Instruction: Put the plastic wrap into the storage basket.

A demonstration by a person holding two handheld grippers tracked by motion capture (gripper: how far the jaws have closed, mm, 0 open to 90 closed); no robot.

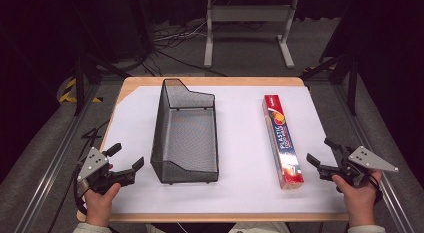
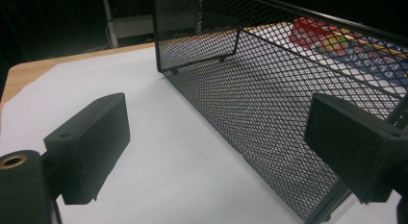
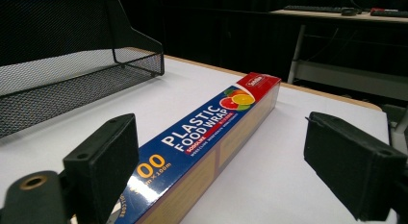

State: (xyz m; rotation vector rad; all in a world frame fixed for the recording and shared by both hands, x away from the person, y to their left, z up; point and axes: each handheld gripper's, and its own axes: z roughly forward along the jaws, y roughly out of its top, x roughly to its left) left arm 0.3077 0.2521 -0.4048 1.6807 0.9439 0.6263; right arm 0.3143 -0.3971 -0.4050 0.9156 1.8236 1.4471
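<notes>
The box of plastic food wrap [image 1: 283,142] lies flat on the white sheet [image 1: 240,143], on the right side of the table [image 1: 210,81]. It is long and thin, and it points away from the person. The near end is just beside the right gripper [image 1: 320,158].

I think this box is light. It is made of thin card with a roll inside, so it is stiff along its length but the sides could dent if you squeeze hard. The card looks smooth and a bit shiny — it might slip. A good place to hold it is across the two long sides, near the middle, so it does not tip down at one end. Holding it at the very end could make it swing.

The box is dark blue on top with big white words, a red far end, and a picture of orange and green fruit. Its long side is plain tan.

The right gripper is open wide and holds nothing. In the right gripper view the box [image 3: 202,147] runs up between the two black jaws, closer to one jaw, and neither jaw touches it.

The left gripper [image 1: 127,160] is open too, with nothing in it. It sits just beside the black mesh basket [image 1: 185,130] — near its front corner, not touching.
</notes>
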